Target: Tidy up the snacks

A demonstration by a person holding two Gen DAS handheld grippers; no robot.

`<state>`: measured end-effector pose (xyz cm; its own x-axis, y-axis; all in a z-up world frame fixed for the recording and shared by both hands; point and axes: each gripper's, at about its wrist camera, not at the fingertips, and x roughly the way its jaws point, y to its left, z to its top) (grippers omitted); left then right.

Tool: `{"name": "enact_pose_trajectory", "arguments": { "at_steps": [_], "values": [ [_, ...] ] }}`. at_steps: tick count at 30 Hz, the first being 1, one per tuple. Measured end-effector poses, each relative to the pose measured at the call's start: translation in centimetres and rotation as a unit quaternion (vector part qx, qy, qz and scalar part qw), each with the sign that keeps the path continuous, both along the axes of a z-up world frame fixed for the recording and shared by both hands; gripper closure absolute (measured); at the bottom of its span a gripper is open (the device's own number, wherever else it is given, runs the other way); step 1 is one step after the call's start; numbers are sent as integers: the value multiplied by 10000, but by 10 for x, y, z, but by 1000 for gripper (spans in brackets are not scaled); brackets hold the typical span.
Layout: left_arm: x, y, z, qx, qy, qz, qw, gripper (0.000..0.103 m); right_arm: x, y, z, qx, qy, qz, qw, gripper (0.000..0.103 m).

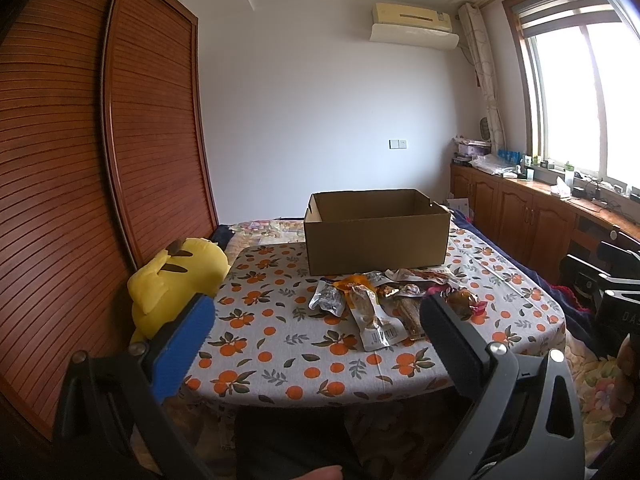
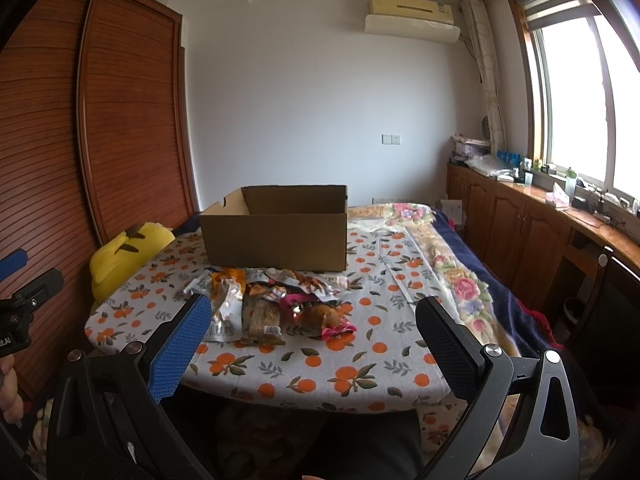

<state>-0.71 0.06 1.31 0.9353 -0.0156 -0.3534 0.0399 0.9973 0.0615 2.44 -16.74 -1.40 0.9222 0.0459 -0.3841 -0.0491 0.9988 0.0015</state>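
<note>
A heap of snack packets lies on the orange-print tablecloth, just in front of an open cardboard box. The box's inside floor is hidden by its front wall. My left gripper hangs open above the table's near edge, short of the heap, nothing between its fingers. My right gripper is open too, with the heap framed between its blue pad and black pad. The left gripper also shows at the right wrist view's left edge.
A yellow plush toy leans by the table's left side, against a slatted wooden wardrobe. A floral blanket lies right of the table. Wooden cabinets with clutter run under the window. A hand holds the left gripper.
</note>
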Motion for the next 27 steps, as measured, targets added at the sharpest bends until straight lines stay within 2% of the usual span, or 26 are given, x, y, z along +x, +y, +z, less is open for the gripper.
{"name": "enact_pose_trajectory", "arguments": {
  "at_steps": [5, 16, 27],
  "values": [
    [5, 0, -10, -9, 148, 7, 9999, 0, 1, -2, 0, 18, 50, 7, 10000, 0],
    [23, -5, -42, -7, 517, 3, 9987, 0, 18, -10, -26, 85, 372, 8, 9993, 0],
    [67, -1, -71, -86, 853, -28, 9963, 0, 57, -24, -62, -160, 634, 55, 9978, 0]
  ]
}}
